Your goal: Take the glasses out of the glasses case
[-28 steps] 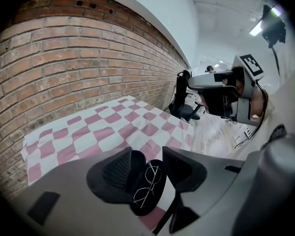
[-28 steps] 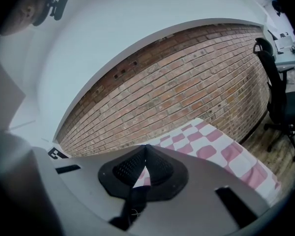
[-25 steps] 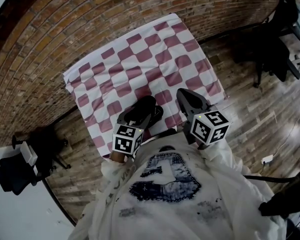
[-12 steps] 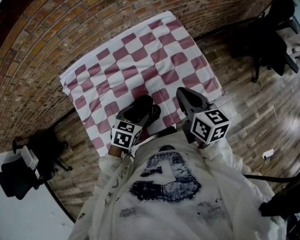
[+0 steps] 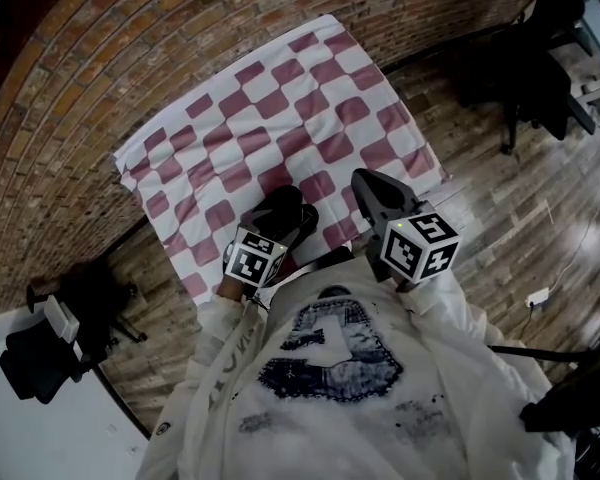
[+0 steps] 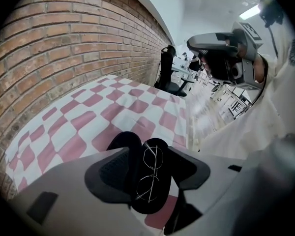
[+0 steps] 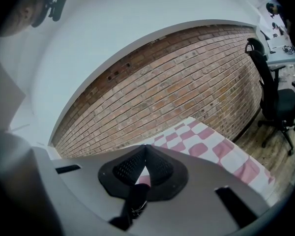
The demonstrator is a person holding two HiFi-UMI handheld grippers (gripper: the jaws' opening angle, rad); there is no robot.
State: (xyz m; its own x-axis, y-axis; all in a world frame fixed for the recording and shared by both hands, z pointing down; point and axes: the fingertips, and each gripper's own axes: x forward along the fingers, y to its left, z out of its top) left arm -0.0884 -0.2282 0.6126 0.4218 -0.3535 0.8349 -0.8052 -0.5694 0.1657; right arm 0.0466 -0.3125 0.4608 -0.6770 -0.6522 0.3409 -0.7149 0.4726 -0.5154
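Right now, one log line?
left gripper: jaws just opened, glasses case between them | glasses: inside case | right gripper: shut

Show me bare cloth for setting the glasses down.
Free: the far stretch of the checkered cloth along the brick wall, and its left side. Crowded: the near edge, where the left gripper straddles the glasses case beside the right gripper.

Left hand-held gripper (image 5: 292,206) points steeply down, its jaws just opened wide, the glasses case (image 6: 130,142) in the gap between them; right hand-held gripper (image 5: 364,182) tilts slightly down, jaws closed together
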